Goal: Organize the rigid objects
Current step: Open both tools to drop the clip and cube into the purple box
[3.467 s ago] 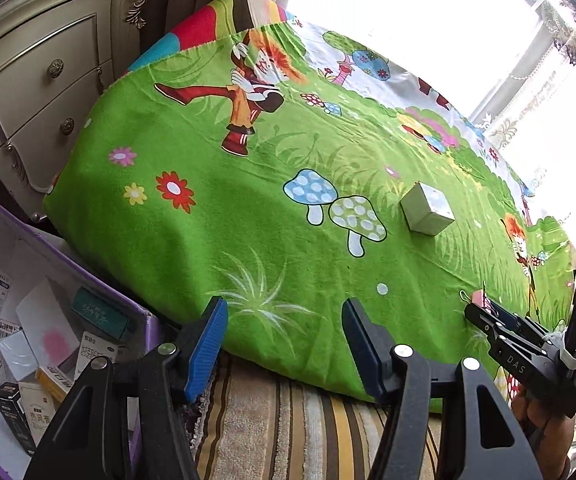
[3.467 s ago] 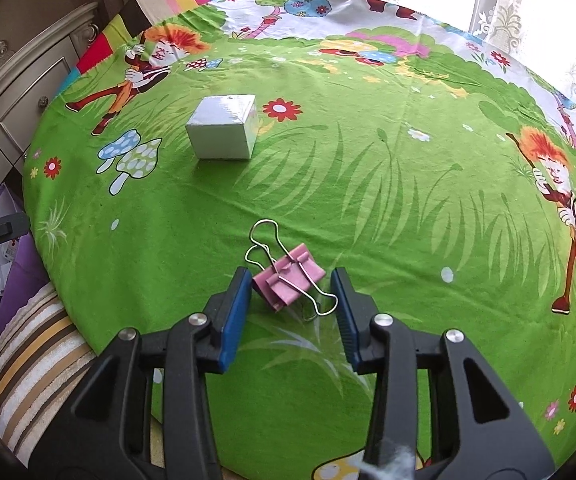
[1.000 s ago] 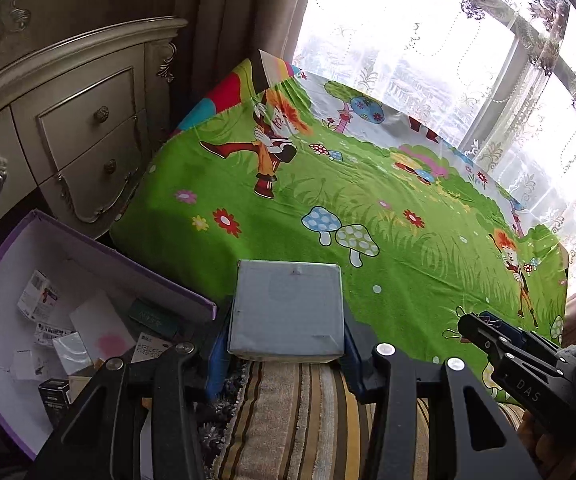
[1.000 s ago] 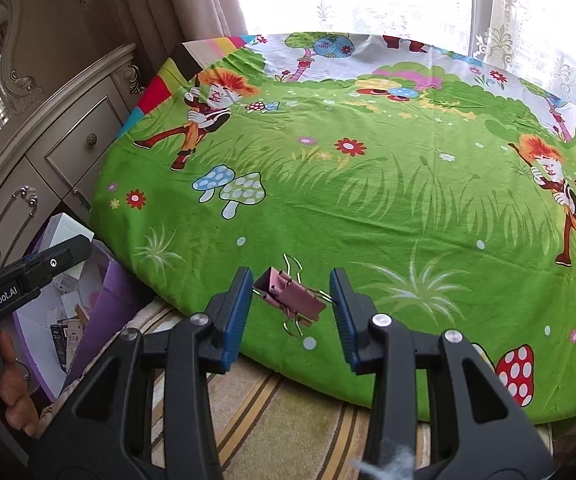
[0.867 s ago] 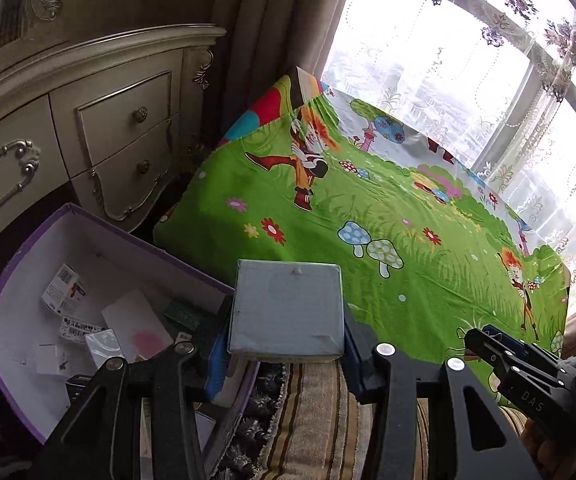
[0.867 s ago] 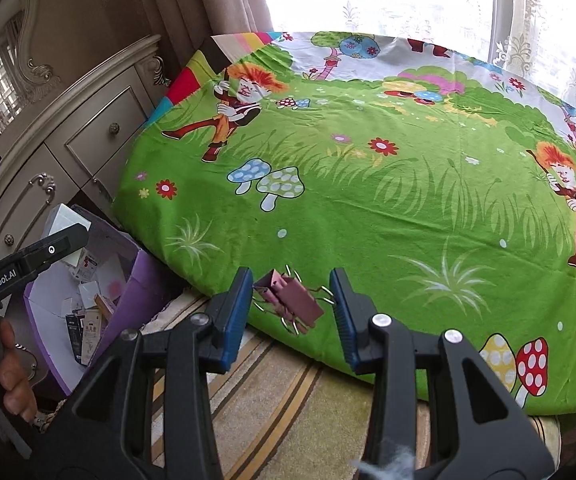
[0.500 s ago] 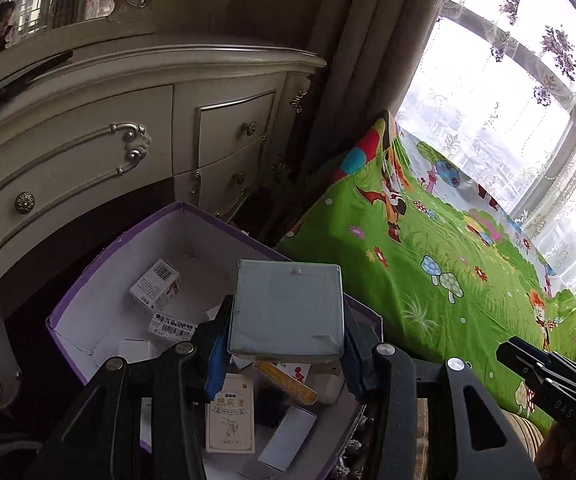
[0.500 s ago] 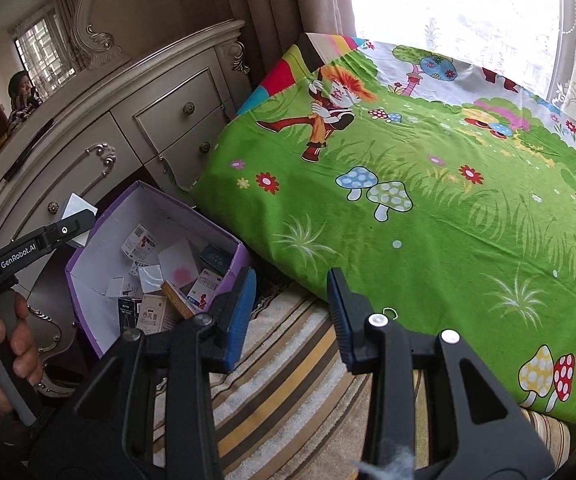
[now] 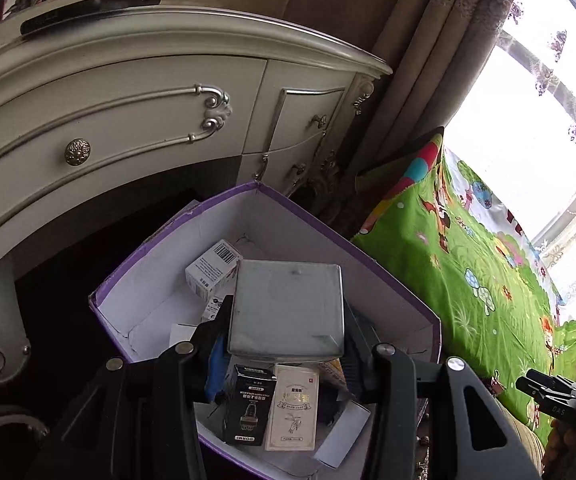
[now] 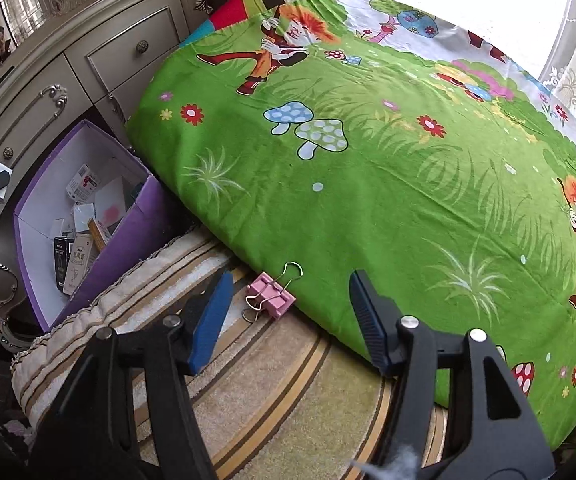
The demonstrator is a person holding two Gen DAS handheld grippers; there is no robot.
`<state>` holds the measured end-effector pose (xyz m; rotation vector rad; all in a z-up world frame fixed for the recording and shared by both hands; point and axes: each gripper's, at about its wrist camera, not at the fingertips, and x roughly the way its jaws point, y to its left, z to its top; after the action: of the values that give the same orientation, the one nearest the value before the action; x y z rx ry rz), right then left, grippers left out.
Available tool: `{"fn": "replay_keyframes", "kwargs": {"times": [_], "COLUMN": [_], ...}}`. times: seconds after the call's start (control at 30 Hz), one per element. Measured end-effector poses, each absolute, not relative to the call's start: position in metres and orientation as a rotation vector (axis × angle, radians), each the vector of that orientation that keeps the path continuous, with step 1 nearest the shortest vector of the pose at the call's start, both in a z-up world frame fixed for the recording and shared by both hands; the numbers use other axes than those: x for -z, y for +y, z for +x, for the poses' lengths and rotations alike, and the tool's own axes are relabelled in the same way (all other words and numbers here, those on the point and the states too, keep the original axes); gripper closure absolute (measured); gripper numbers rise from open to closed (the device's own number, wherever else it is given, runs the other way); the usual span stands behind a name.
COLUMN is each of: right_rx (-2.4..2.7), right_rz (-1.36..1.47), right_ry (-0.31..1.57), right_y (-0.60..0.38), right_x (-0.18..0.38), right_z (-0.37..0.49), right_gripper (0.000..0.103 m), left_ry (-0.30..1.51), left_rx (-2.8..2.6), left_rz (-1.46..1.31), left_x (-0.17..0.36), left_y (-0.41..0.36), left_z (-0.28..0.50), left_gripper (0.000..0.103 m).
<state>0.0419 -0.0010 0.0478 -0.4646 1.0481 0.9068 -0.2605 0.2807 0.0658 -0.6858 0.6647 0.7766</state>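
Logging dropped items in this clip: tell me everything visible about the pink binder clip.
The pink binder clip is small, with a pink body that looks like painted metal and two silver wire handles, one loop raised toward the green bedspread, one low. It lies on its side on the striped rug at the bedspread's edge, outside the purple box. The right gripper, whose jaws have just been opening, does not touch it.

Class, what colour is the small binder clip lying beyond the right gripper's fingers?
Pink, with silver wire handles; the binder clip shows best in the right wrist view.
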Motion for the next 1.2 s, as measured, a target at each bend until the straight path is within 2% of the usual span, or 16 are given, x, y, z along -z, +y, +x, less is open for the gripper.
{"fn": "replay_keyframes", "kwargs": {"times": [0.23,0.27,0.37,0.57,0.9,1.2], "right_rx": [-0.906,-0.886,-0.837,-0.848,-1.06,-1.241], "right_rz": [-0.461,-0.461,-0.492,-0.485,-0.478,-0.54], "right_ry": [1.184,1.186,1.166,1.135,0.992,0.891], "right_y": [0.026,0.027,0.031,0.033,0.095,0.164], "right_x": [-0.01,-0.008,-0.009,-0.017,-0.075,-0.075], "right_z": [0.039,0.039,0.039,0.031,-0.029,-0.099], "right_gripper": [0.039,0.043,0.066,0.067,0.067,0.067], "left_ry": [0.679,0.68,0.686,0.685,0.68,0.684], "left_rx": [-0.779,-0.779,-0.778,-0.771,-0.798,-0.838], "left_rz": [-0.714,-0.717,-0.731,-0.74,-0.72,-0.686], "left_x": [-0.052,-0.05,-0.045,-0.041,-0.046,-0.05], "left_y": [0.287,0.287,0.29,0.292,0.295,0.299], "left_z": [-0.269,-0.269,-0.27,-0.272,-0.28,-0.286], "left_gripper": [0.056,0.056,0.056,0.056,0.056,0.056]}}
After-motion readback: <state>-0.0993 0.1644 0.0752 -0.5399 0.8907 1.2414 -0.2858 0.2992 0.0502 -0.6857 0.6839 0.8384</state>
